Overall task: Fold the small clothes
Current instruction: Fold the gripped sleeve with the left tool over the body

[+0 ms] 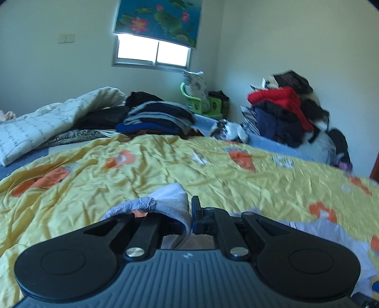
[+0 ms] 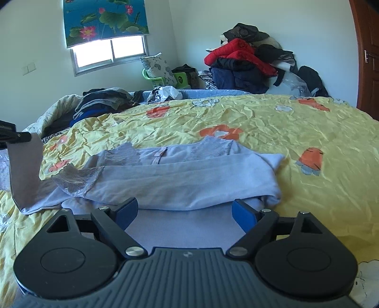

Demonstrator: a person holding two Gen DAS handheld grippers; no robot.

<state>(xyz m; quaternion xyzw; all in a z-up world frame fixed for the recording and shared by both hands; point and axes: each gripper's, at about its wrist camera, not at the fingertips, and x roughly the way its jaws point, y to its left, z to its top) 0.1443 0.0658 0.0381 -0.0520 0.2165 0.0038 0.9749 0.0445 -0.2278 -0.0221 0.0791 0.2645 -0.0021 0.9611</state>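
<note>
Pale lilac lace-trimmed top (image 2: 189,175) on crumpled yellow floral quilt (image 2: 284,123), sleeve pinched in closed left gripper (image 1: 191,220), right gripper (image 2: 184,213) spread wide, empty: tugging risks undoing the fold.

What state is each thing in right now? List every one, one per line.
Left gripper: shut on a raised end of the top.
Right gripper: open, jaws wide over the top, gripping nothing.
Lilac top: partly folded, lying on the bedspread, one end lifted.
Yellow bedspread: spread out, wrinkled.
Window blind: pulled partway down.
Stack of dark clothes: folded.
Heap of clothes: unfolded, piled by the wall.
</note>
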